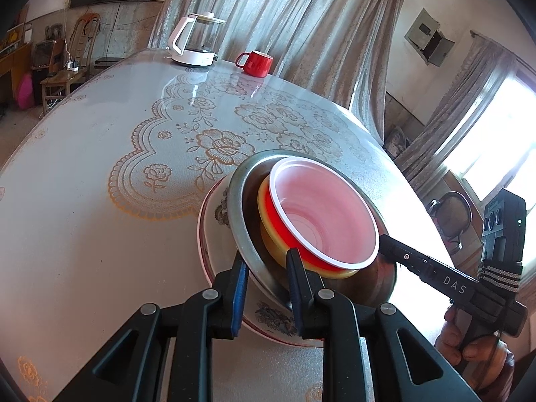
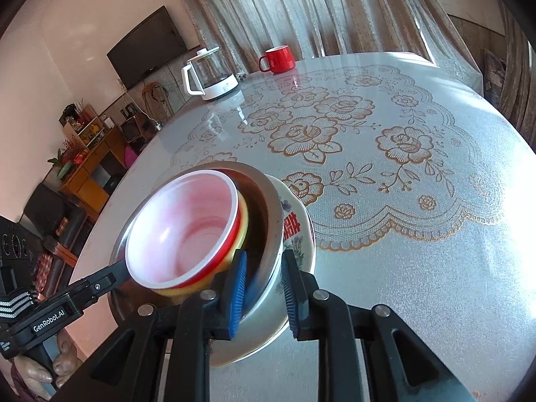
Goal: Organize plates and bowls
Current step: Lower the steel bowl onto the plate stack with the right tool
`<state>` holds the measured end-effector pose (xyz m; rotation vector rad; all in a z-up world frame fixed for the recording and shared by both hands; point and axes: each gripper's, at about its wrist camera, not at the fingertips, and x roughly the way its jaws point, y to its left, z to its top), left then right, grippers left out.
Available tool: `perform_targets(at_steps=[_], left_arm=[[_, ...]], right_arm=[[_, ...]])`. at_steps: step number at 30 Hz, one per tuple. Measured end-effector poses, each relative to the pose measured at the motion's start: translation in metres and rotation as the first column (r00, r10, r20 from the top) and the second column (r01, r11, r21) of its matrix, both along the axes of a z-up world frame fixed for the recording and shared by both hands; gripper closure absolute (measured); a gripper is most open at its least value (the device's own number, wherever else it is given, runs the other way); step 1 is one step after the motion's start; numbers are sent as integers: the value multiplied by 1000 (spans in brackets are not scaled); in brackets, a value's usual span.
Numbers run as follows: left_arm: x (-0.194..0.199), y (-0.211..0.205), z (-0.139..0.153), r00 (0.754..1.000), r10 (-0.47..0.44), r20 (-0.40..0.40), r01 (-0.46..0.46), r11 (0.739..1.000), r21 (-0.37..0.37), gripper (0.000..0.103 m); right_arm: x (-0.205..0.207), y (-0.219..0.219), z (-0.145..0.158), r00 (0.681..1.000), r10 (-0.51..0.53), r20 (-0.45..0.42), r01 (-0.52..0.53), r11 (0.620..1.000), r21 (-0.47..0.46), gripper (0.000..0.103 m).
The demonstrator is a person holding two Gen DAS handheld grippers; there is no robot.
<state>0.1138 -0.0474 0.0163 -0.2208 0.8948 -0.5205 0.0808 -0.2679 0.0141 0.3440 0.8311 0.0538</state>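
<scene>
You are gripping a nested stack of dishes from two sides, low in both views. In the left wrist view, your left gripper (image 1: 266,278) is standing with its jaws nearly closed, pinching the rim of the metal bowl (image 1: 242,214) at about 6 o'clock of the stack; one blue pad is sitting outside the rim, the other inside it. Your right gripper (image 1: 395,251) is reaching in from 4 o'clock, its tip meeting the same stack at the far side, with your hand (image 1: 475,345) showing below it.

In the right wrist view, the right gripper (image 2: 261,284) is also standing with jaws almost closed, clamped over the metal bowl's (image 2: 273,214) rim at about 5 o'clock, just beside the patterned plate (image 2: 301,234). The left gripper (image 2: 117,273) is coming in from 8 o'clock.

The stack is lying this way: the patterned plate (image 1: 214,221) is sitting at the bottom on the bench (image 1: 83,167), the metal bowl is resting on it, a yellow bowl (image 1: 268,234) is nesting inside that, and a red bowl (image 1: 325,211) with a white interior is sitting on top.

At 12 o'clock, well apart from the stack, a kettle (image 1: 196,40) and a red mug (image 1: 254,63) are standing near the bench's far edge, before a curtain (image 1: 301,33).
</scene>
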Motion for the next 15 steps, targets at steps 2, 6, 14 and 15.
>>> perform_targets(at_steps=[2, 6, 14, 15], left_arm=[[-1, 1, 0, 1000, -1, 1, 1, 1000, -3, 80], [-3, 0, 1, 1000, 3, 6, -3, 1000, 2, 80], [-7, 0, 2, 1000, 18, 15, -18, 1000, 24, 77], [-7, 0, 2, 1000, 19, 18, -20, 999, 28, 77]], right_arm=[[0, 4, 1, 1000, -4, 5, 4, 1000, -30, 85], [0, 5, 0, 1000, -5, 8, 6, 999, -38, 85], [-1, 4, -1, 1000, -6, 6, 6, 1000, -19, 82], [-1, 5, -1, 1000, -6, 6, 6, 1000, -19, 82]])
